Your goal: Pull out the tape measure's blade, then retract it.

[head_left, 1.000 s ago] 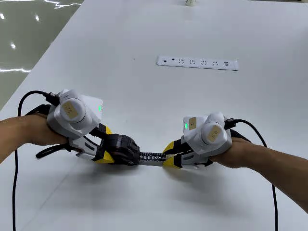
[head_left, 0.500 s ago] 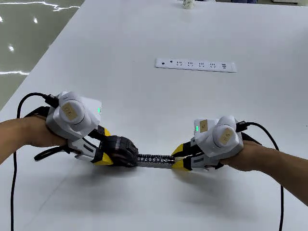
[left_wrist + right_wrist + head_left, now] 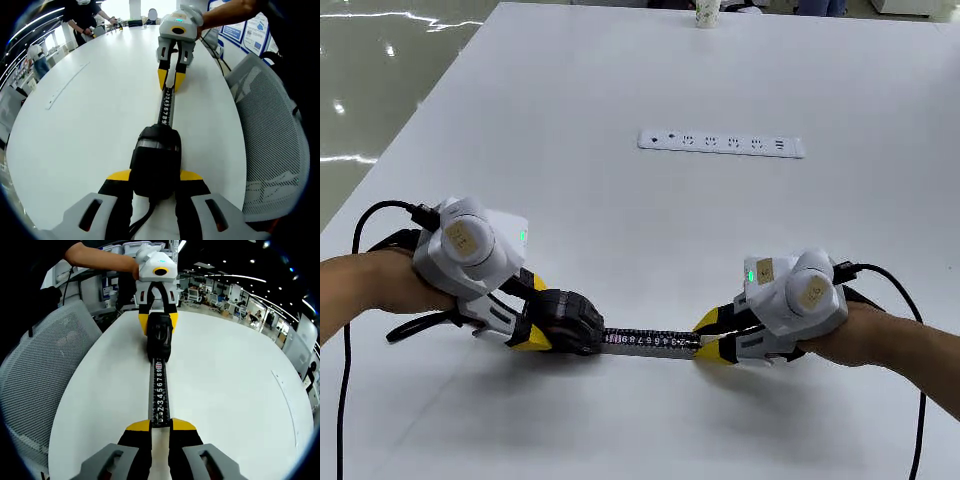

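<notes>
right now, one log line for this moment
left gripper: shut on tape measure | right gripper: shut on blade | blade partly out

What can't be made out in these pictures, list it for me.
- Blade tip hook: right gripper view, hidden between the right gripper's shut jaws.
- Tape measure case sides: left gripper view, covered by the left gripper's jaws.
- Cup: head view, cut off by the top edge.
- Blade numbers: head view, too small to read.

Black tape measure [image 3: 560, 322] — dark blade [image 3: 650, 340] with white numerals, yellow-tipped black fingers [image 3: 533, 338] — plain white table [image 3: 620, 220].
</notes>
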`<state>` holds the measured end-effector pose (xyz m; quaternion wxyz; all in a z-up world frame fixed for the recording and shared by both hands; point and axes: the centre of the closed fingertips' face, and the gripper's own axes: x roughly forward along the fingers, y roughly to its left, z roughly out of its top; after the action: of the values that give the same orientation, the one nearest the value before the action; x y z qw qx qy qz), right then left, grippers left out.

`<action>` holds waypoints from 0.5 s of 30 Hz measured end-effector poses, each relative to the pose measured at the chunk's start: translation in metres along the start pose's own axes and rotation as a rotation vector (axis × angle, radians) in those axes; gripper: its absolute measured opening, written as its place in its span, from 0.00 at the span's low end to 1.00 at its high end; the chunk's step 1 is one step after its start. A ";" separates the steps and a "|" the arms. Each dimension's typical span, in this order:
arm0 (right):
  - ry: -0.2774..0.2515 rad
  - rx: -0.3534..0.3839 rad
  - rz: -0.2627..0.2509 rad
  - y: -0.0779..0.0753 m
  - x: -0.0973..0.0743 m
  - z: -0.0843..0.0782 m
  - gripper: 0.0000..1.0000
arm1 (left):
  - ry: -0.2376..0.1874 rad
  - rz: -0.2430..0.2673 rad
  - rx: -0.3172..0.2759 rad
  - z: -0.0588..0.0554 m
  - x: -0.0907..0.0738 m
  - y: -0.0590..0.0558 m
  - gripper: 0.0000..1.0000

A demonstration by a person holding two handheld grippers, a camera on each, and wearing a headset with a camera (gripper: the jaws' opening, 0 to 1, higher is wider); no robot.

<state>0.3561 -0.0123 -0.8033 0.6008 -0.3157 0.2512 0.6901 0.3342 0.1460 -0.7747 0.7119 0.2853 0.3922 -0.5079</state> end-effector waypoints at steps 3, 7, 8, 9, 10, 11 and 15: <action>0.004 0.001 -0.005 0.000 -0.004 -0.004 0.08 | 0.000 -0.001 0.000 0.000 0.000 0.000 0.27; 0.009 0.009 -0.011 0.000 -0.010 -0.010 0.08 | 0.000 -0.001 -0.002 0.000 0.000 0.000 0.27; 0.010 0.010 -0.012 0.000 -0.011 -0.012 0.08 | 0.000 -0.001 -0.002 0.000 0.000 0.000 0.27; 0.012 0.012 -0.013 0.000 -0.012 -0.013 0.08 | 0.000 -0.001 -0.002 0.001 0.000 0.000 0.27; 0.013 0.012 -0.014 0.000 -0.014 -0.014 0.08 | 0.000 -0.001 -0.002 0.001 0.000 0.000 0.27; 0.014 0.014 -0.015 0.000 -0.015 -0.015 0.08 | 0.000 -0.002 -0.002 0.001 0.000 0.000 0.27; 0.021 0.020 -0.022 0.000 -0.020 -0.022 0.08 | 0.001 -0.002 -0.002 0.001 0.000 0.000 0.27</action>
<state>0.3607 -0.0418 -0.8038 0.6086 -0.3199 0.2608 0.6777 0.3342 0.1453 -0.7748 0.7116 0.2844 0.3933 -0.5081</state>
